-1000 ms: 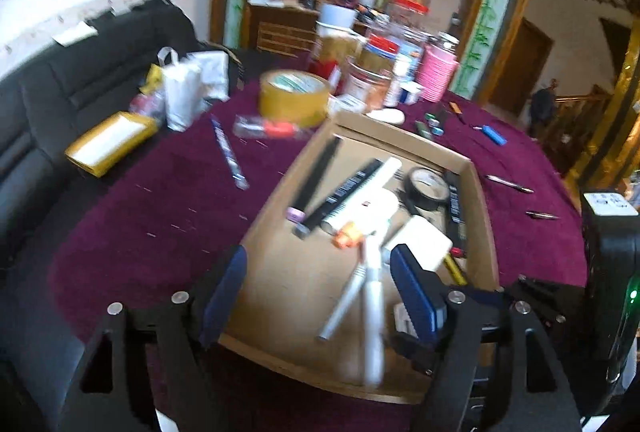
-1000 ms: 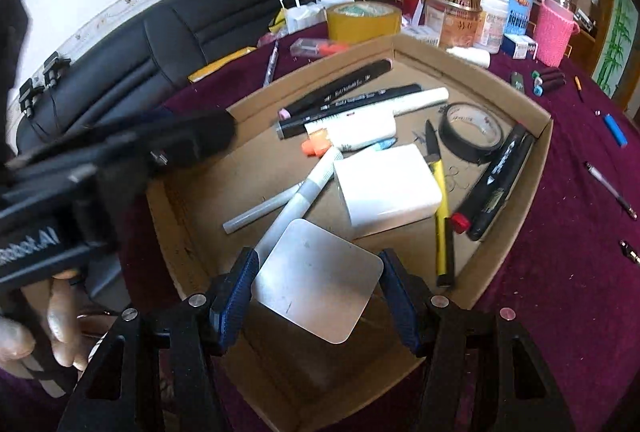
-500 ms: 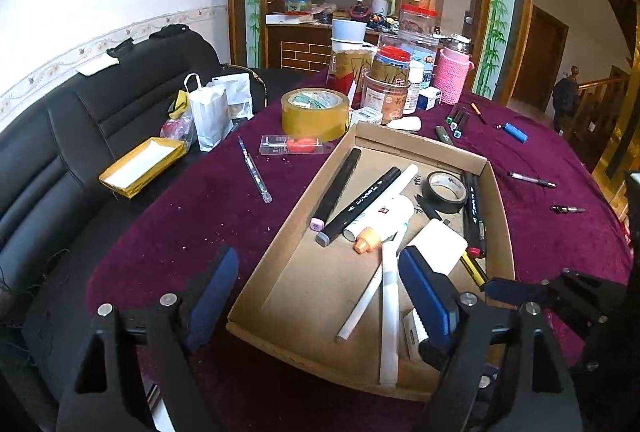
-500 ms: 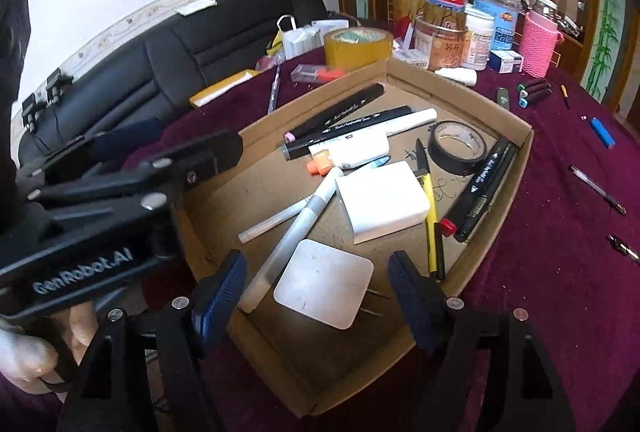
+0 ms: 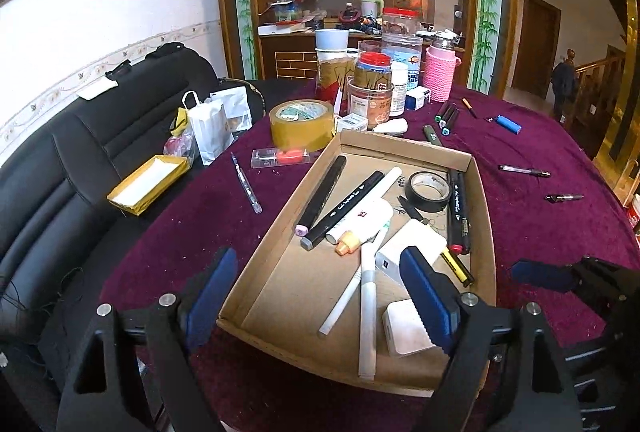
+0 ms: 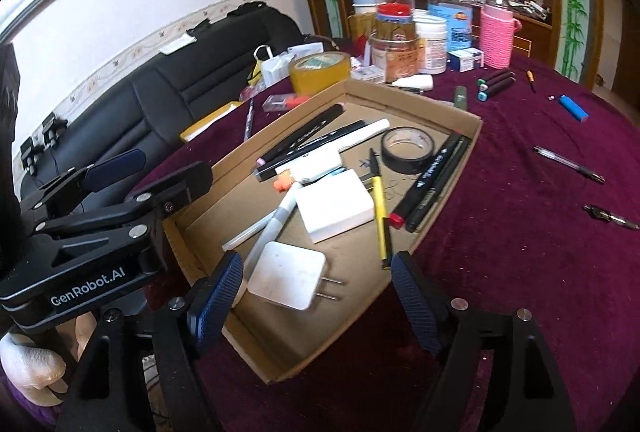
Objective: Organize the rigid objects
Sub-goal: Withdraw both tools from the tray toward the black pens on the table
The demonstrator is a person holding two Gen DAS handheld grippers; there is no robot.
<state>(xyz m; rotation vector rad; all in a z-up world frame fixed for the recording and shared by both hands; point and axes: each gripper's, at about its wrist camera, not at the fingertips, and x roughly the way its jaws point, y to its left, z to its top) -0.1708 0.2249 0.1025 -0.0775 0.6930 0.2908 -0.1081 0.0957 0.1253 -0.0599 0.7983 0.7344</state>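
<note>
The left gripper (image 5: pixel 320 296) has its ribbed blue fingers (image 5: pixel 426 302) spread wide with nothing between them, hanging over the near end of the cardboard tray (image 5: pixel 486 232); one finger hides part of the larger white charger (image 5: pixel 412 248). The right gripper (image 6: pixel 316 302) is likewise wide apart and holds nothing, its fingers (image 6: pixel 216 298) flanking the tray's near corner. Just ahead of it lies the small white plug adapter (image 6: pixel 286 274), square with rounded corners, two metal prongs pointing right. The shallow tray (image 6: pixel 468 155) sits on the counter (image 6: pixel 520 232), covered in purple velvety cloth, and holds black markers (image 6: pixel 436 173), a yellow pen (image 6: pixel 380 207), white pens (image 5: pixel 368 300), an orange-capped tube (image 5: pixel 360 228) and a roll of black tape (image 6: pixel 408 149). Outside it lie loose pens (image 6: pixel 568 163), a blue lighter (image 6: pixel 574 107) and a tan tape roll (image 5: pixel 302 125). Jars behind are too crowded to sort.
</note>
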